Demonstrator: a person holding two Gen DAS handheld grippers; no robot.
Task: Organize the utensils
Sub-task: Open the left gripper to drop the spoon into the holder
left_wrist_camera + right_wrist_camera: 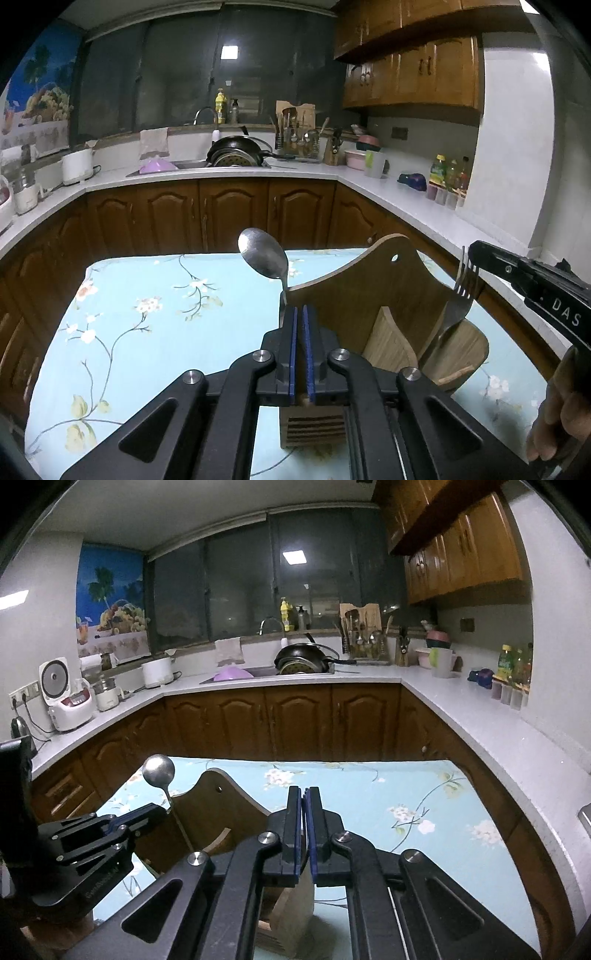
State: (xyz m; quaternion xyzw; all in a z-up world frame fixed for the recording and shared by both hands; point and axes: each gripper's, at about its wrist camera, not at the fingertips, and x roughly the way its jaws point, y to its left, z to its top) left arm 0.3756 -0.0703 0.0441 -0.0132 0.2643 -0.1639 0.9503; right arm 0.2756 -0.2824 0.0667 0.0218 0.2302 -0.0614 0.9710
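Observation:
A wooden utensil holder with a tall back board stands on the flowered table. A metal spoon stands bowl up at the holder's left side. My left gripper is shut on the spoon's handle; it also shows in the right wrist view holding the spoon. A metal fork stands tines up in the holder's right cup. My right gripper is at the fork's tines. In its own view the right gripper is shut above the holder; the fork is hidden there.
The table has a light blue flowered cloth. Brown cabinets and a white counter ring the room. The sink holds a black pan. A second utensil rack stands at the back.

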